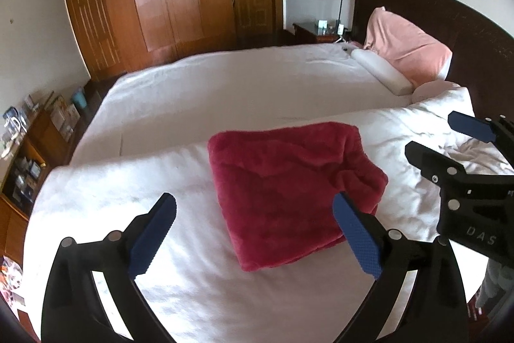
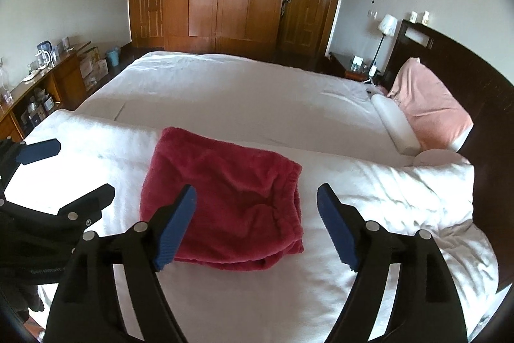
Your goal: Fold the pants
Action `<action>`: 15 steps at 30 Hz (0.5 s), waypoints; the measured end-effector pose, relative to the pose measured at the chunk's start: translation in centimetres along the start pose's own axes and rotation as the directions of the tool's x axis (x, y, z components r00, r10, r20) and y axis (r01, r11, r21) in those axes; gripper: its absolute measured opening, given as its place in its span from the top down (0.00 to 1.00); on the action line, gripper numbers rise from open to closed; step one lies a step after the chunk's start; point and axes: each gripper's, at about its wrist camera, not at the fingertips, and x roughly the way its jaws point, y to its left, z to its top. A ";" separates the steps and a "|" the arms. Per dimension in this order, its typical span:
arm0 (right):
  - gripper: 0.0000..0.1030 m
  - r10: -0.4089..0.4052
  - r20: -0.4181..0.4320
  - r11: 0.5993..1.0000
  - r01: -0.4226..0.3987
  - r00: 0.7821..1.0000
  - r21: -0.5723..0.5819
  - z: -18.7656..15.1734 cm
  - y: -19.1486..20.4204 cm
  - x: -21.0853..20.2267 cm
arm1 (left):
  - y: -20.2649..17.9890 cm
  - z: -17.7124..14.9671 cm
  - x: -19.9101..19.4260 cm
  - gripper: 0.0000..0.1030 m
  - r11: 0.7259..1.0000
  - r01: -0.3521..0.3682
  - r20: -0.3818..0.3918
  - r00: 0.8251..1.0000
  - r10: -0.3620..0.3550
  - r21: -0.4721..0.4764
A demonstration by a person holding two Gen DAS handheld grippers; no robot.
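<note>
On the near side of the white bed (image 1: 199,92), atop a folded white duvet (image 2: 369,182), the red fleece pants (image 1: 289,192) lie as a squat, thick packet, folded over on themselves more than once, with the gathered waistband turned toward the headboard end. Both tools hang above it, clear of the cloth. The left gripper (image 1: 255,230) has its blue pads spread wide with nothing between them, the packet only showing through the gap; the right gripper (image 2: 257,224) is likewise parted and empty, poised over the near edge of the bundle. Each can be seen from the other's camera, off to the side, jaws apart.

To my eye the folding itself looks finished (or as near as makes no difference), and the step in hand is the letting go and drawing clear. The layers at the waistband corner sit a bit puffy and uneven, so if anything is left it would be a light press or a tug to square that edge. That calls for coming down gently from above, since plush cloth like this springs open if dragged sideways
</note>
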 end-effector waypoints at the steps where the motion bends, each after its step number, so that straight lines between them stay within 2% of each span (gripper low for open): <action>1: 0.21 -0.001 0.004 1.000 0.001 1.000 0.001 0.0 0.1 -0.4 | 0.0 0.0 -0.2 0.06 1.000 -0.001 0.006 1.000 0.001 0.002; 7: 0.14 -0.019 0.016 1.000 0.019 1.000 0.009 0.2 0.4 -2.0 | 0.4 0.4 -1.6 0.05 0.998 -0.062 0.019 0.998 0.062 -0.018; 10: 0.06 -0.046 0.034 0.999 0.045 0.998 0.005 0.4 0.6 -2.9 | 0.8 0.6 -1.6 0.05 0.993 -0.119 -0.003 0.993 0.119 -0.027; 13: 0.03 -0.062 0.045 0.998 0.062 0.997 0.007 0.6 0.7 -3.5 | 1.1 0.7 -1.6 0.06 0.985 -0.168 -0.027 0.986 0.167 -0.037; 15: 0.03 -0.070 0.040 0.998 0.070 0.997 0.008 0.6 0.7 -3.6 | 1.3 0.7 -1.5 0.05 0.983 -0.176 -0.044 0.984 0.174 -0.047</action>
